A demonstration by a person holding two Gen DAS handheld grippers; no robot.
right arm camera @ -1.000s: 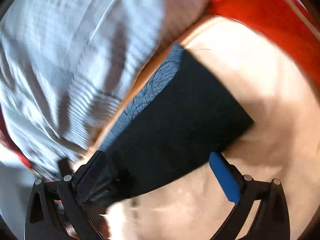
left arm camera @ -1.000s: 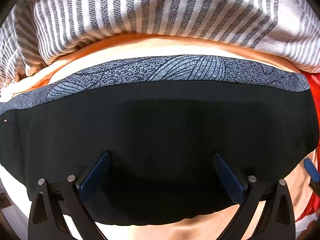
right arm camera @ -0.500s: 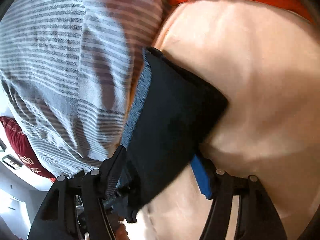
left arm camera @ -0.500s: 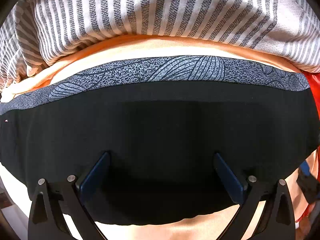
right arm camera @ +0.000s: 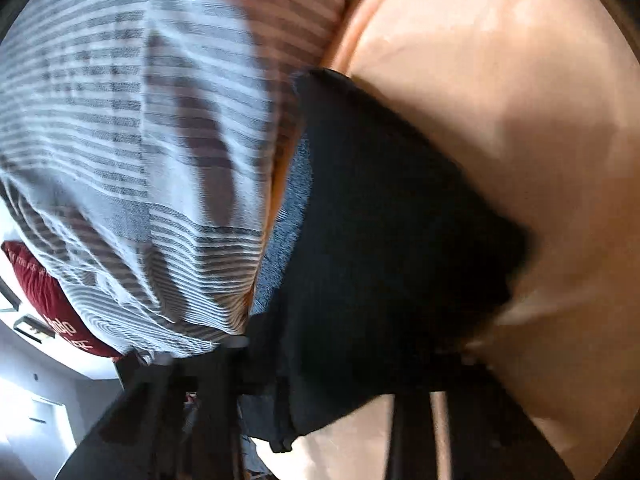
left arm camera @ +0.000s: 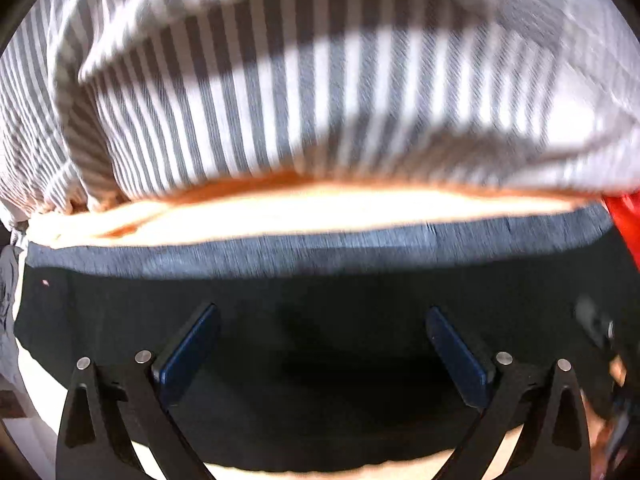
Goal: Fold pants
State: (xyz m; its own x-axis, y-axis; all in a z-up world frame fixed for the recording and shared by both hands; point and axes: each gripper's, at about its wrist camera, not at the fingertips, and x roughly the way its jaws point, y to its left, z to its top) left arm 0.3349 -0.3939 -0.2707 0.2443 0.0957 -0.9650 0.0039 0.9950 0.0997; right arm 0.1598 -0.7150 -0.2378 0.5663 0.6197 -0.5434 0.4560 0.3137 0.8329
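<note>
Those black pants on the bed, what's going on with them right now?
A person is folding the black pants, which lie on a peach sheet beside a striped blanket. The left tongs stand open over the cloth. The right tongs have just been closing on the pants' edge, with fabric between them.

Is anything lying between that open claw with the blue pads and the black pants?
Nothing visible does. The left claw hangs open directly over the black pants; the striped blanket lies beyond their grey waistband.

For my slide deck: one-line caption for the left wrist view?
Open left gripper above black pants with a grey waistband, striped fabric beyond.
</note>
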